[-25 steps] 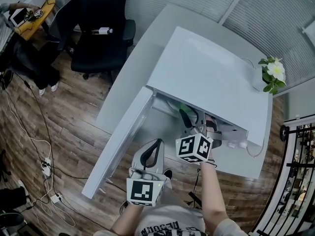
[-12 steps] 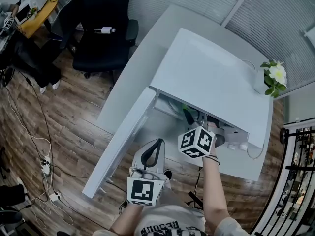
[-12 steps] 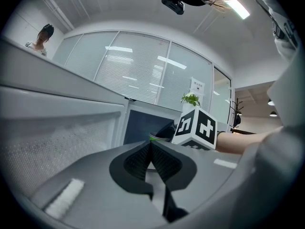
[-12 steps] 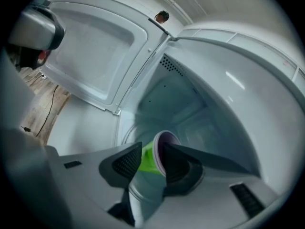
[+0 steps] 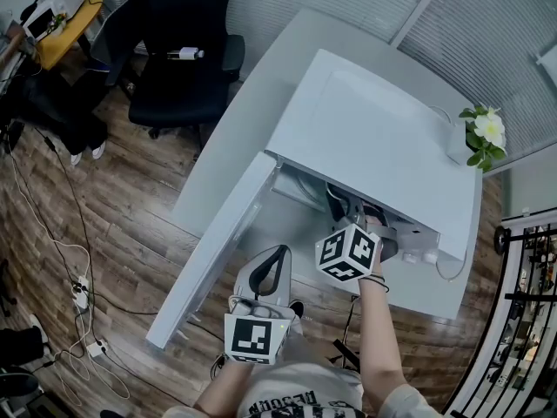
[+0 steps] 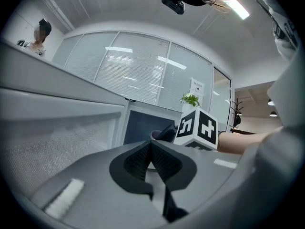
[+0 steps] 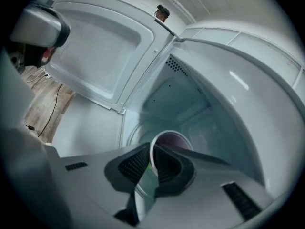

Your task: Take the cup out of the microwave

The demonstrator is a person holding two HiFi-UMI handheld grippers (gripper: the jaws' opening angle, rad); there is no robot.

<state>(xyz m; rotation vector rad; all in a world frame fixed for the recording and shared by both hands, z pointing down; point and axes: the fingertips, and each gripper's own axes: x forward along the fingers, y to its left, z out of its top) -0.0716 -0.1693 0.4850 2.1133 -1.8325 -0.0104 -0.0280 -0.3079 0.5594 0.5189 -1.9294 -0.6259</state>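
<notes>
The white microwave [image 5: 374, 138] stands on the white table with its door [image 5: 218, 251] swung open to the left. My right gripper [image 7: 151, 157] reaches down into the cavity [image 7: 186, 99]. Its jaws are closing, and the pads pinch the near rim of the pale cup [image 7: 172, 138], which stands upright on the turntable. From the head view the right gripper [image 5: 344, 212] is in the opening and the cup is hidden. My left gripper [image 5: 271, 264] hangs in front of the microwave, below the door, shut on nothing. The left gripper view shows the right gripper's marker cube [image 6: 198, 128].
A black office chair [image 5: 178, 50] stands beyond the table's left end. A white pot with flowers [image 5: 479, 133] sits right of the microwave. Cables and a power strip [image 5: 83, 294] lie on the wood floor at left. A metal rack [image 5: 522, 320] is at far right.
My right gripper has pushed a little further into the microwave and tipped down; its marker cube has shifted slightly right. The left gripper has stayed put.
</notes>
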